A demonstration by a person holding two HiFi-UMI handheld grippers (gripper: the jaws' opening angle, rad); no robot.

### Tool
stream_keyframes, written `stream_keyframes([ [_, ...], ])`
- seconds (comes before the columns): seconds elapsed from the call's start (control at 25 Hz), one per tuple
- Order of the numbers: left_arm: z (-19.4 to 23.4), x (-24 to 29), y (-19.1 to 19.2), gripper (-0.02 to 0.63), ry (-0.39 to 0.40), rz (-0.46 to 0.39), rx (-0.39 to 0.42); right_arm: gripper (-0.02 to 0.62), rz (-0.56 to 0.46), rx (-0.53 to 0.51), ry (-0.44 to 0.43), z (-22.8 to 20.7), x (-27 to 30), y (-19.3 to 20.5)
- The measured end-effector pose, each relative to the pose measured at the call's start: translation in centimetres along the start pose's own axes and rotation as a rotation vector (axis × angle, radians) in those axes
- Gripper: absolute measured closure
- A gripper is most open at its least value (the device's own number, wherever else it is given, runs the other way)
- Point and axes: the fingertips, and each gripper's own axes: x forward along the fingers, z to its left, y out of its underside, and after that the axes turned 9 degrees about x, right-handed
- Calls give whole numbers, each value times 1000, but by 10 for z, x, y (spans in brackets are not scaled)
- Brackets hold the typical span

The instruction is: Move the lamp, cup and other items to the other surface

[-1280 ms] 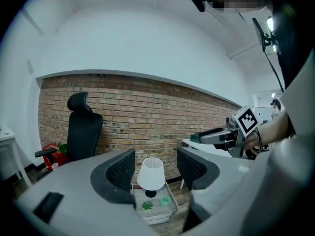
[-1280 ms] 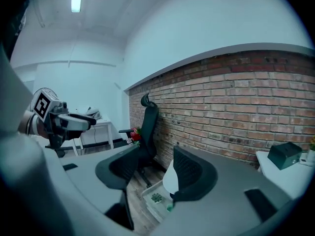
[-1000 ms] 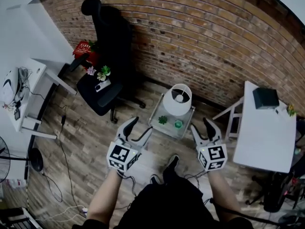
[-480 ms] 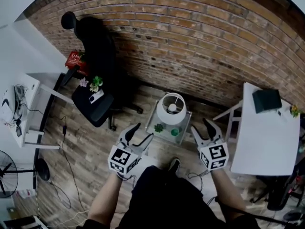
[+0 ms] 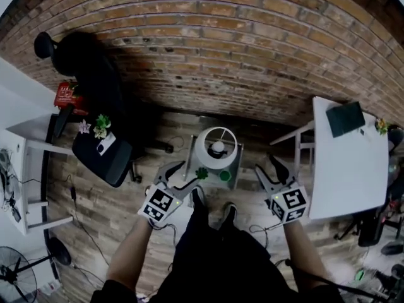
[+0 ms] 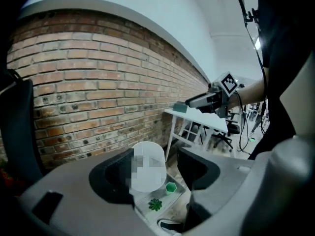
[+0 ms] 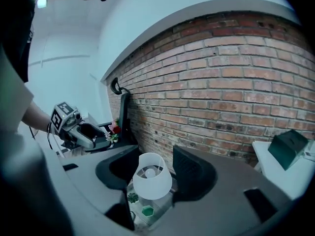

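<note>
A lamp with a white shade [image 5: 216,148] stands on a small glass side table [image 5: 235,174] by the brick wall. A green cup [image 5: 225,176] and a small green plant [image 5: 202,173] sit on the same table in front of it. In the left gripper view the lamp [image 6: 147,167], cup [image 6: 171,187] and plant [image 6: 155,204] show beyond the jaws. In the right gripper view the lamp [image 7: 153,181] stands above the cup [image 7: 147,211]. My left gripper [image 5: 184,172] and right gripper [image 5: 271,167] hang open on either side of the table, above the floor, holding nothing.
A white table [image 5: 353,175] stands at the right with a dark green box [image 5: 346,118] on it. At the left a black office chair [image 5: 101,156] carries flowers. A white desk [image 5: 25,169] is at the far left. The person's shoes [image 5: 228,214] are near the side table.
The view has shifted closer to the side table. Both grippers have come nearer the table's edges, the left one now beside the green plant. Neither has touched anything.
</note>
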Motion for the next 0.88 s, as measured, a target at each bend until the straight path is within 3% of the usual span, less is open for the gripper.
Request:
stream_keyframes([
  [0.12, 18, 22, 21, 335, 83, 43, 46, 374, 21, 30, 45, -9, 15, 1],
  [0.4, 37, 65, 69, 332, 188, 129, 46, 377, 57, 84, 94, -29, 36, 19],
  [0.64, 46, 103, 107, 329, 199, 204, 53, 377, 134, 35, 37, -57, 72, 69],
  [0.88, 58, 133, 142, 327, 132, 247, 51, 376, 185, -8, -55, -82, 113, 109],
])
